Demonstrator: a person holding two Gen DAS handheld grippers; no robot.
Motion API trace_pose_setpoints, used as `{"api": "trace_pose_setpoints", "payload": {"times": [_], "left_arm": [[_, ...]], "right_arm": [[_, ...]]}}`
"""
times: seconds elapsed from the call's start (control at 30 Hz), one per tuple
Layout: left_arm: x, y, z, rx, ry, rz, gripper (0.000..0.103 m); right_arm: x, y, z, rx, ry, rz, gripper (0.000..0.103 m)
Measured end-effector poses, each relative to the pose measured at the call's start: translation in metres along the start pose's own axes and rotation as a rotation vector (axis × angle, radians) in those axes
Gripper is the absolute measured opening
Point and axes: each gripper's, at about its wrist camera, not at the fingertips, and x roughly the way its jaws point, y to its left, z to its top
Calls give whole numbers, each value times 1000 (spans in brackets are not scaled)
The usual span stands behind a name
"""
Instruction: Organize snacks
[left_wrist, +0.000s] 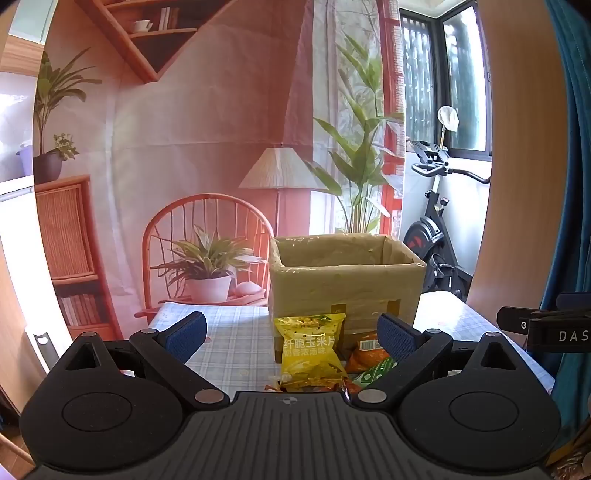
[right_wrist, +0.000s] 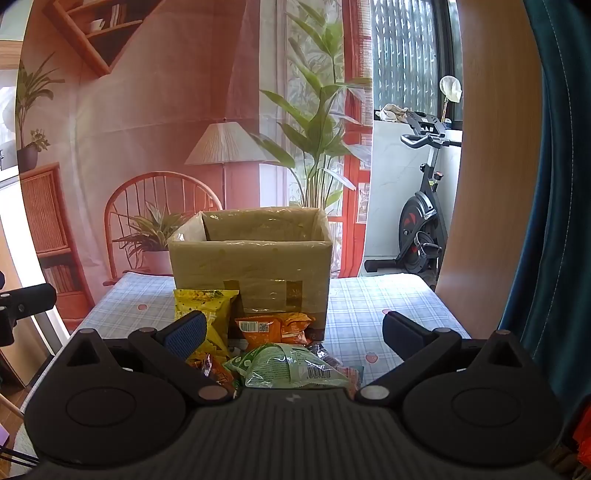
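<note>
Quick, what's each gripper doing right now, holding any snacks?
Left gripper: open, holding nothing.
Right gripper: open, holding nothing.

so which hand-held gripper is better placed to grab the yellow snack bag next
Left. The yellow snack bag stands centred between the open left hand-held gripper fingers; in the right wrist view it sits off behind the right hand-held gripper left finger.

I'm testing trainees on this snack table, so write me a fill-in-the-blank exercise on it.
1. The snack packets lie on the checked tablecloth in front of an open ____ box.
2. The packet leaning upright against that box is ____ in colour.
3. The left gripper and the right gripper both have their jaws ____.
4. The packet nearest the right gripper is ____ with a barcode.

Missing words: cardboard; yellow; open; green
</note>
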Motion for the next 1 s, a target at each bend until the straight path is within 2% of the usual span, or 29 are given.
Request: {"api": "trace_pose_setpoints", "payload": {"times": [1.0], "left_arm": [[1,-1,0,-1,1,-2,100]], "right_arm": [[1,-1,0,0,-2,0,103]]}}
